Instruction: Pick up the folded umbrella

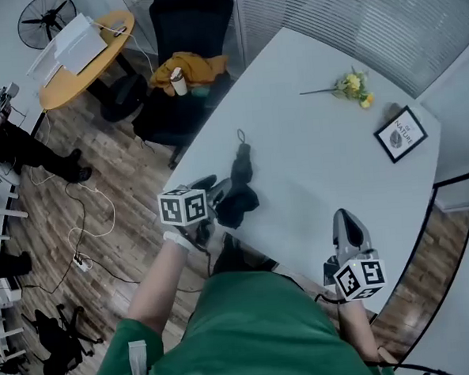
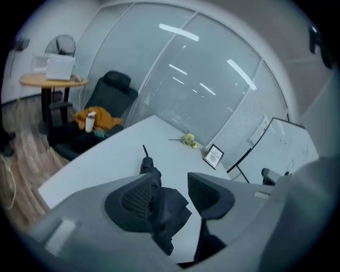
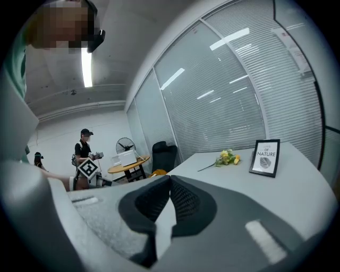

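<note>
The folded black umbrella (image 1: 238,182) lies on the white table (image 1: 320,169) close to its left edge, strap end pointing away from me. My left gripper (image 1: 217,195) is down at the umbrella's near end. In the left gripper view the jaws (image 2: 170,186) stand open with the umbrella's rumpled fabric (image 2: 164,210) between them; it lies against the left pad (image 2: 135,199) and leaves a gap to the right one. My right gripper (image 1: 344,219) hovers over the table's near right part, away from the umbrella. Its jaws (image 3: 169,183) are shut with nothing in them.
A framed picture (image 1: 400,134) and a sprig of yellow flowers (image 1: 353,87) sit at the table's far right. A black chair (image 1: 185,35) with orange cloth and a bottle stands past the left edge. A round wooden table (image 1: 84,57), floor cables and a person (image 3: 85,154) are further left.
</note>
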Demonstrator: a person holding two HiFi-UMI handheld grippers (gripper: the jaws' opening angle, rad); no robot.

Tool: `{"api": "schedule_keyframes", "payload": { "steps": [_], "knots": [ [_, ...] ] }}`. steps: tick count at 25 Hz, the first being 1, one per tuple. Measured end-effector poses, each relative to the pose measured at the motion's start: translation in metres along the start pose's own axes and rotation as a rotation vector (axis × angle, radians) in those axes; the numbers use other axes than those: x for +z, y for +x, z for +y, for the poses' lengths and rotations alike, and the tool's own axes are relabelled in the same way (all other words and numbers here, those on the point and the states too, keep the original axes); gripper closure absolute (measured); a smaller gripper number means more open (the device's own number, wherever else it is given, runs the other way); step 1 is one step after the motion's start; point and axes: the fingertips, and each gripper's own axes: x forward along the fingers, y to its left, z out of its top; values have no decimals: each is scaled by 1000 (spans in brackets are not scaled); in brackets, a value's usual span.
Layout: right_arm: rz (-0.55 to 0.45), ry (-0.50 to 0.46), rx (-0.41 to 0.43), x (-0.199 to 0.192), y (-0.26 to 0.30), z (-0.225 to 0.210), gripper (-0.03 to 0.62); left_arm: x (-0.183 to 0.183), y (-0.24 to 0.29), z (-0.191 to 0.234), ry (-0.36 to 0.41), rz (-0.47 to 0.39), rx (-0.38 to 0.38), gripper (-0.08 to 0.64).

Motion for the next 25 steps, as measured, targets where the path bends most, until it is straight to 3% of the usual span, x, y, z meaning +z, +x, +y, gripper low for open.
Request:
{"api": "schedule_keyframes", "payload": {
  "steps": [3,6,10,15,19,25],
  "knots": [
    [-24,48,-72,2,1,-13,589,-14,31,21,-135,113,-26,337],
    [-32,97,-149,-7,0,-18,589,-25,56,33,-162,224,-19,290],
    [-52,172,-229,-17,-4,-17,589,-45,83,33,-90,388,7,178],
    [-94,218,-325,-21,-14,-21,589,-84,108,40,-39,555,79,155],
    [-140,255,-404,-23,-29,-28,589,-99,123,50,18,605,162,152],
    [-163,301,-470,-37,-44,-31,589,-111,130,56,159,654,216,153]
  ]
}}
